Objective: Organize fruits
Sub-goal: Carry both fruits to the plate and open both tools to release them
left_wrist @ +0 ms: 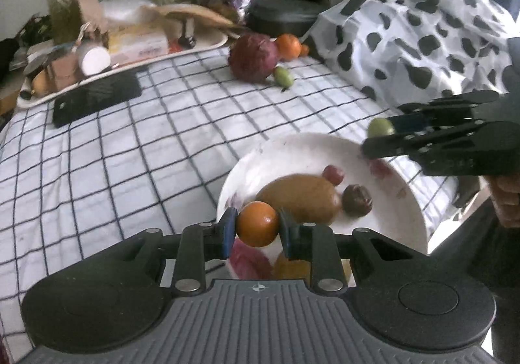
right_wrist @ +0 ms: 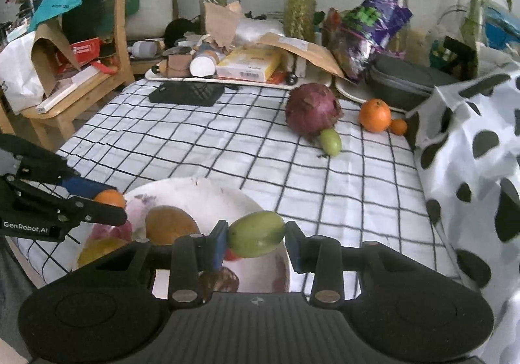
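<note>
Holding small round orange fruit (left_wrist: 257,223) tight between blue pads, left gripper (left_wrist: 256,229) hangs over near rim of white bowl (left_wrist: 408,201). Right gripper (right_wrist: 256,239) clamps smooth green oval fruit (right_wrist: 256,234) above same bowl — brown kiwi (left_wrist: 300,201), wrinkled dark fruit inside. Beyond, on checked cloth of table (right_wrist: 195,143): papery red onion (right_wrist: 312,109), orange (right_wrist: 374,114), second green fruit (right_wrist: 331,142). Spotted cloth (right_wrist: 471,152) crowds right side.

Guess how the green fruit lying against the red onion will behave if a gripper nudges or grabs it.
The loose green fruit is smooth and oval, so a nudge would probably roll or spin it. It touches the red onion, which may block rolling that way. The checked cloth is wrinkled, likely slowing it. Its glossy skin looks slippery, so grip across the middle.
</note>
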Available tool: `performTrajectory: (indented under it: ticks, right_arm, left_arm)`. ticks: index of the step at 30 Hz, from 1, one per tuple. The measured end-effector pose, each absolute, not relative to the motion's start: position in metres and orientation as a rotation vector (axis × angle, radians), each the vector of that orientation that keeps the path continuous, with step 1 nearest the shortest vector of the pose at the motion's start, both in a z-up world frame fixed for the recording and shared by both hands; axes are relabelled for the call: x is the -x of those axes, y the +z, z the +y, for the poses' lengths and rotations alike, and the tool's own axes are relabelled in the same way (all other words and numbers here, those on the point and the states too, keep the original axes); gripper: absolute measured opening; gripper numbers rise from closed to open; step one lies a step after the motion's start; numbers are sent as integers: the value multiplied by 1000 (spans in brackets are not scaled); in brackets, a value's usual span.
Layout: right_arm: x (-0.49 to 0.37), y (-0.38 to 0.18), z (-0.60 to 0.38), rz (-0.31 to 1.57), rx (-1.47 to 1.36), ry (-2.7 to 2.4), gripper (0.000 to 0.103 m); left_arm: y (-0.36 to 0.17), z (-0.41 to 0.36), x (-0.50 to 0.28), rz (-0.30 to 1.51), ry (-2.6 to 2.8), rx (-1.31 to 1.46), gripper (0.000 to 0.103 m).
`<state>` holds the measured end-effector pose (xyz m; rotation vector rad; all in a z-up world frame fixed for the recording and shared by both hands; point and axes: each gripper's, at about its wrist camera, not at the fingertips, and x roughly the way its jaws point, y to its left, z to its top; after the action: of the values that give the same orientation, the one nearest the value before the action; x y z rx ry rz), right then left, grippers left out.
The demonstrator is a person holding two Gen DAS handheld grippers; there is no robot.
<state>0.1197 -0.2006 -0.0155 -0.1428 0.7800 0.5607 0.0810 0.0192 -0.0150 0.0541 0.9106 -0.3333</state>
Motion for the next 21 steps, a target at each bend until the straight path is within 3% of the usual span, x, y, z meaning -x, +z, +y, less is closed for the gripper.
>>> performTrajectory:
  ticks: [3,5,6,21]
  right_arm:
    - [-116,-17,-207,788,129,544,39]
    - [-113,-18,-209,797,124,539,39]
    - [-112,-19,-210,802,123,541,39]
    - [-114,-30,-200,855,131,565,39]
  left_arm:
    - [-15,18,-77,907,-314,-62,32]
    - [-13,17,-73,901,-301,-63,62]
    - [-12,16,-70,890,-293,-68,66]
    - [-3,13,-47,854,-256,-45,67]
